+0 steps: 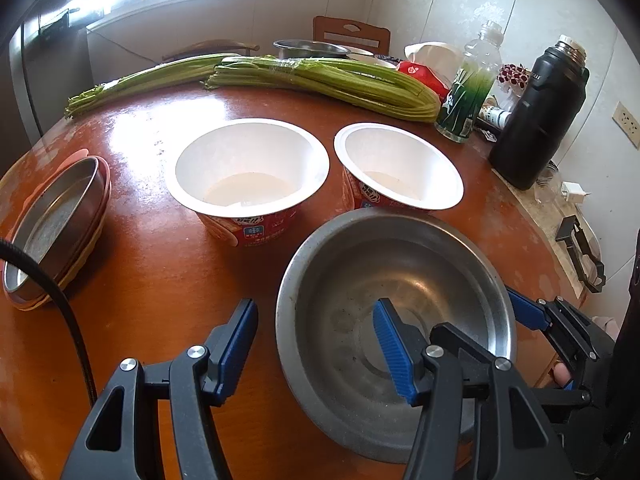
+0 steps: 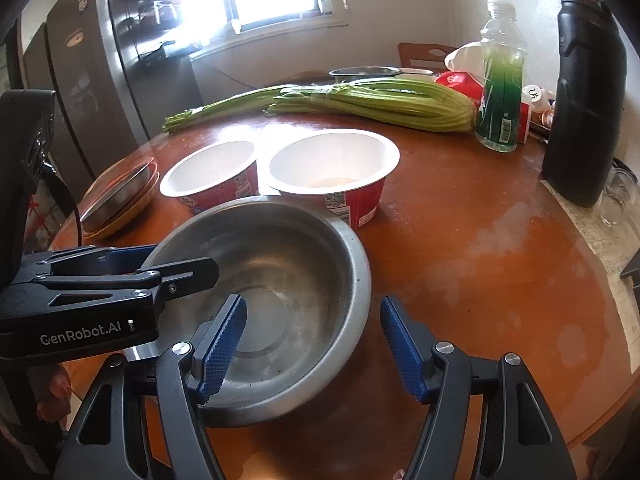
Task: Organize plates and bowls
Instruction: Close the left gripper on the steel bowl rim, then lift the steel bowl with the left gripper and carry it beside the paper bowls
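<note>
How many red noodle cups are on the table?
2. Both stand side by side in the middle of the table, just behind the metal bowl: one red noodle cup on the left, the other red noodle cup on the right. None looks hidden.

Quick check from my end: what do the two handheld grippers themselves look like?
Both are black plastic clamp-style frames with silver pivot bolts and ribbed blue finger pads. The left gripper carries white "GenRobot.AI" lettering on its side, and a black cable trails beside it. The right gripper matches.
</note>
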Demonstrator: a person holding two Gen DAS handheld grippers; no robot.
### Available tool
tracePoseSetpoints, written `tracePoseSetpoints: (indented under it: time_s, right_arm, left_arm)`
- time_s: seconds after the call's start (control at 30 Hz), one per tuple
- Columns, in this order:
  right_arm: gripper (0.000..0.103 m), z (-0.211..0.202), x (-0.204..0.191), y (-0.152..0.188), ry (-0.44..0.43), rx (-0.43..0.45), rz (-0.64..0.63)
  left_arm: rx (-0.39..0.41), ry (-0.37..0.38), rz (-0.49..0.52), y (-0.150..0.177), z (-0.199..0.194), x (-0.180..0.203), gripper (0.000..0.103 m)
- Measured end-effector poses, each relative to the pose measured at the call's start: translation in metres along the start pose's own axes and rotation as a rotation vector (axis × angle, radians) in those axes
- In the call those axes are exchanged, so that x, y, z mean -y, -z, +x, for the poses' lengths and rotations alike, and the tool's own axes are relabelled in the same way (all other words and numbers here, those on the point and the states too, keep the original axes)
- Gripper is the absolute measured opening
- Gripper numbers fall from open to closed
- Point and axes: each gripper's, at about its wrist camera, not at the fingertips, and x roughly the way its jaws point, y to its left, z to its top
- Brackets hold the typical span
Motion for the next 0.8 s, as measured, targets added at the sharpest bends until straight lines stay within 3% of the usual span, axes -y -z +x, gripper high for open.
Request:
tracePoseSetpoints:
  time_s: [0.23,0.8]
  right_arm:
    - [0.071,0.004,-0.007,0.001,-0.008,-0.017,-0.04]
    - [0.07,-0.008,-0.027,0.002,-0.047,-0.009,-0.099]
  left_arm:
    - [-0.052,-0.012,-0.018,0.001,0.014,-0.002,0.059]
    - [-0.026,0.014,-0.006,0.007,0.0,0.004,0.055]
